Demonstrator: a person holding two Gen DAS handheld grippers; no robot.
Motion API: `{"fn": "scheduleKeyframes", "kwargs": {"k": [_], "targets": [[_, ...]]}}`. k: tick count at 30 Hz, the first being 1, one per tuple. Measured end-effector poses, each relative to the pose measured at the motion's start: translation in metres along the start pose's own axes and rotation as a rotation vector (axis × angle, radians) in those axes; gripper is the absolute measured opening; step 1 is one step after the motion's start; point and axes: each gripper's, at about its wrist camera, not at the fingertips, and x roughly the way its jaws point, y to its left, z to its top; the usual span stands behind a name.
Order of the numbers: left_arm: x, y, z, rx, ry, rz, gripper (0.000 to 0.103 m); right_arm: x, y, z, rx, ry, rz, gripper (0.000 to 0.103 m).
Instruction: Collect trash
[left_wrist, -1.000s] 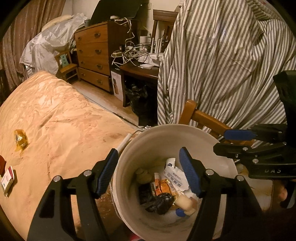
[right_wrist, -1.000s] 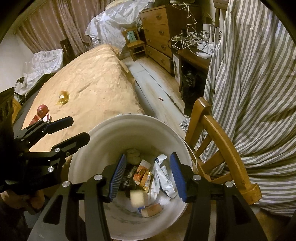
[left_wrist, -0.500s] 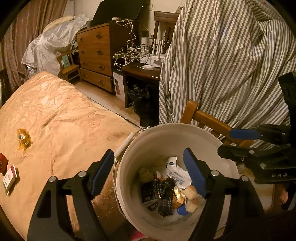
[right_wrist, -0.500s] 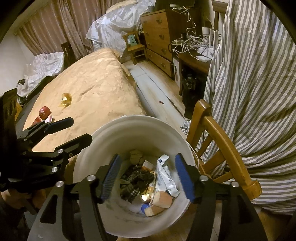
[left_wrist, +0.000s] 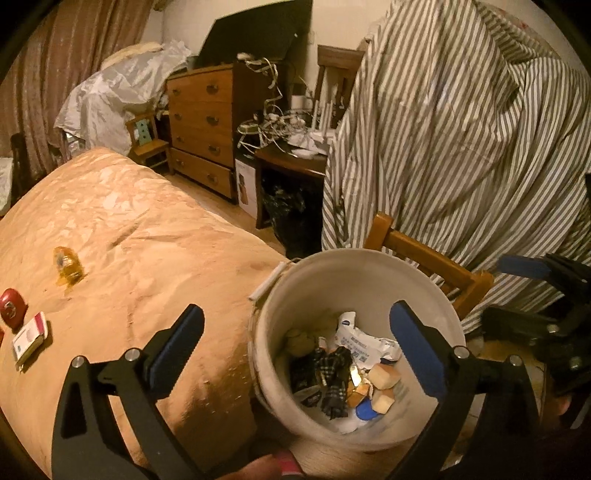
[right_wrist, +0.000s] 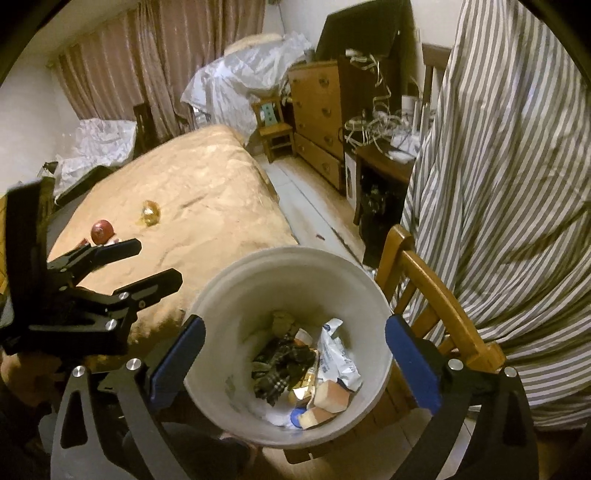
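A white bucket (left_wrist: 325, 273) stands by the bed and holds trash: a dark checked cloth (left_wrist: 332, 373), a white wrapper (left_wrist: 362, 339) and tan chunks (left_wrist: 384, 376). It also shows in the right wrist view (right_wrist: 236, 288). My left gripper (left_wrist: 295, 343) is open and empty above the bucket's left rim. My right gripper (right_wrist: 291, 350) is open and empty over the bucket. On the bed lie a yellow wrapper (left_wrist: 66, 266), a red round item (left_wrist: 13, 302) and a small white-and-red box (left_wrist: 31, 338).
The tan bedspread (left_wrist: 129, 236) fills the left. A wooden chair (left_wrist: 424, 254) with striped cloth (left_wrist: 461, 129) stands right of the bucket. A dresser (left_wrist: 203, 125) and a cluttered desk (left_wrist: 288, 155) stand behind. The yellow wrapper also shows in the right wrist view (right_wrist: 149, 214).
Both grippers have opened wider and pulled back from the bucket. The dark cloth and the tan chunk have dropped into the bucket and now lie among the trash.
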Motion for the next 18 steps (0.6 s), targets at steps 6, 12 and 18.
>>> {"fn": "scheduleKeyframes", "kwargs": {"k": [6,12,18], "targets": [[-0.043,0.018,-0.015,-0.03,-0.107,0.041,0.097,-0.051,0.018,-0.021,-0.011,-0.119,-0.018,0.098],[-0.095,0.007,-0.031,-0.012,-0.237,0.167,0.097,-0.098,0.04,-0.066,-0.01,-0.25,-0.088,0.098],[-0.142,-0.018,-0.052,0.048,-0.286,0.085,0.097,-0.137,0.049,-0.108,0.02,-0.336,-0.145,0.098]]}}
